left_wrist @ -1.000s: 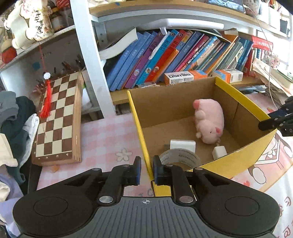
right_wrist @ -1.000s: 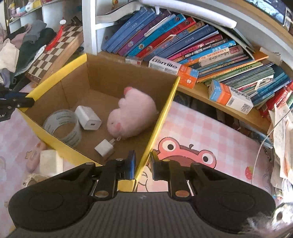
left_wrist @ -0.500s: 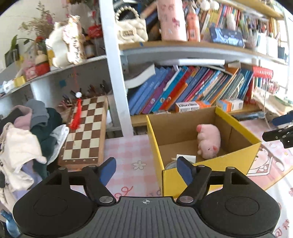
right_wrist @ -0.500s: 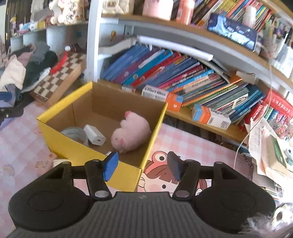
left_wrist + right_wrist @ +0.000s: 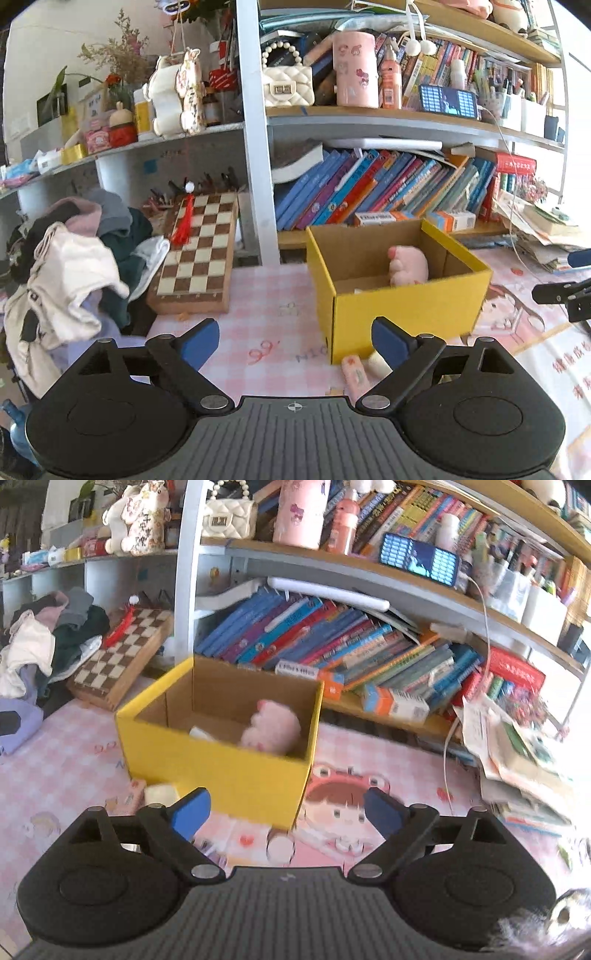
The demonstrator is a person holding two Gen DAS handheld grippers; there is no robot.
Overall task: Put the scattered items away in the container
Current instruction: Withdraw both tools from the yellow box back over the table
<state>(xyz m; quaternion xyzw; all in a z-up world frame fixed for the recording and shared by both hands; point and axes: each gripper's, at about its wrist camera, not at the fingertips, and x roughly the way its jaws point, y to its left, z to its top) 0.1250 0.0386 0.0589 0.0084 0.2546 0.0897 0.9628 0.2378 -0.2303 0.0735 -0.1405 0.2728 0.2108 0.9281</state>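
Item: yellow cardboard box (image 5: 406, 310), open-topped, standing on the pink checked desk (image 5: 266, 317) in front of the bookshelf (image 5: 388, 192). Contents visible: a pink plush pig (image 5: 408, 266) lying against the far inner wall, and the edge of a white item (image 5: 201, 734) beside it; the rest of the floor of the box is hidden by the near wall. Outstanding: a small pink piece (image 5: 354, 373) and a pale block (image 5: 160, 794) lying on the desk just outside the box's near corner, touching or nearly touching its base. Left gripper (image 5: 295, 341): jaws opening, already wide, nothing between them, aimed at that corner. Right gripper (image 5: 287, 812): jaws likewise opening, nothing between them, facing the box's front wall and right corner. Handling note, as I judge it: the left gripper is the better placed for the loose pieces. Come down on one piece at a time, straddling it across its narrow side, and keep the far finger off the cardboard so the box is not shoved back. Lift well over the rim before crossing, and let go low inside, on the bare side away from the pig. The right gripper could steady the box's wall meanwhile.
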